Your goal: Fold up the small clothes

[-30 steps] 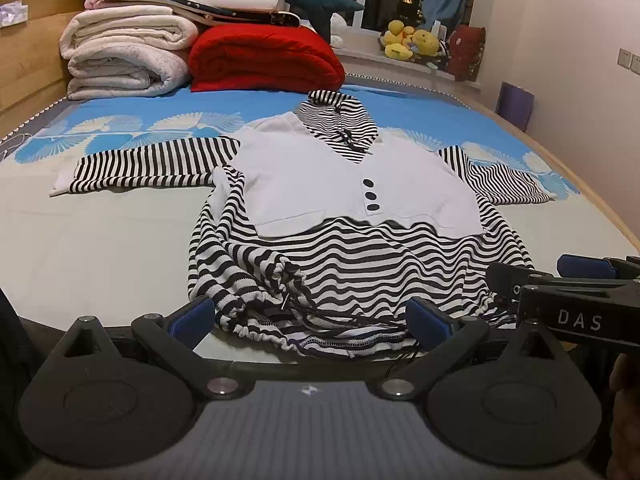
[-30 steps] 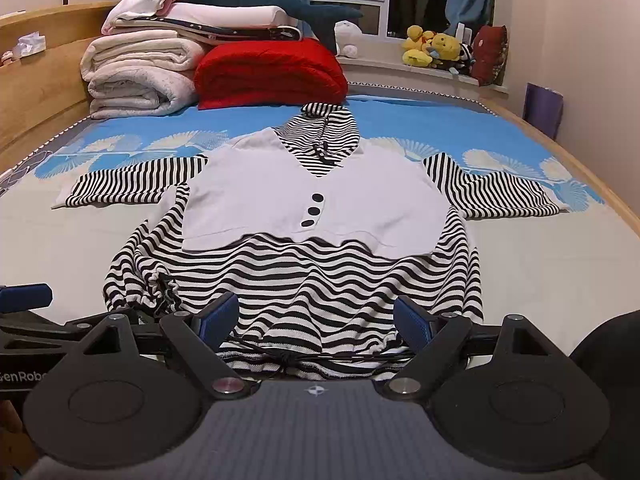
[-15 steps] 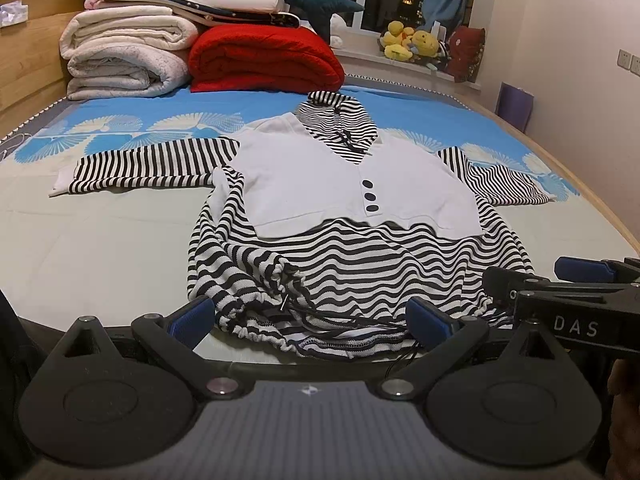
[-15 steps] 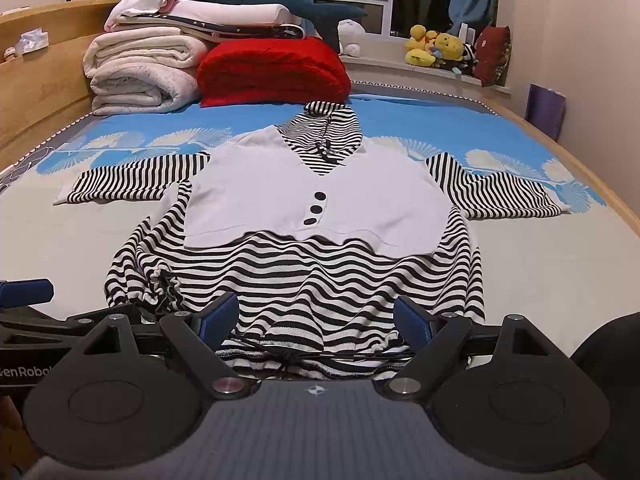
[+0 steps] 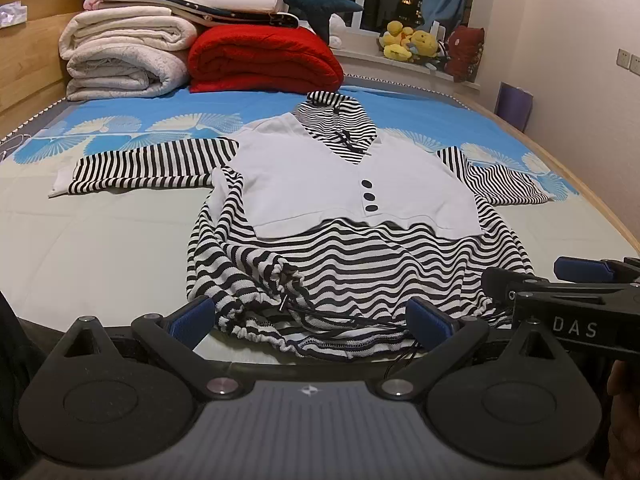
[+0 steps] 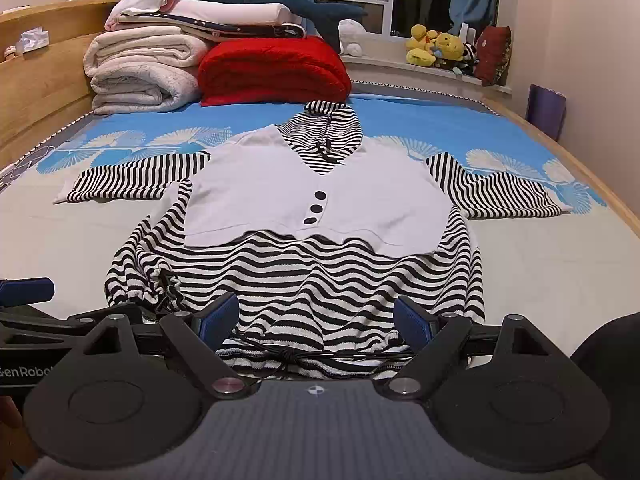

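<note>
A small black-and-white striped hooded top with a white vest panel and three black buttons (image 5: 352, 216) lies face up on the bed, sleeves spread, hood at the far end. It also shows in the right wrist view (image 6: 316, 216). Its drawstring hem is bunched at the near edge. My left gripper (image 5: 312, 320) is open and empty, its fingers either side of the hem's left part. My right gripper (image 6: 316, 320) is open and empty over the hem's middle; it also shows at the right of the left wrist view (image 5: 560, 280).
A red folded blanket (image 5: 264, 60) and a stack of white folded bedding (image 5: 128, 56) sit at the head of the bed. Plush toys (image 5: 408, 44) line the window sill. A wooden bed frame (image 5: 560, 168) runs along the right side.
Both grippers have barely moved; the right wrist view has crept slightly forward. The garment lies the same.
</note>
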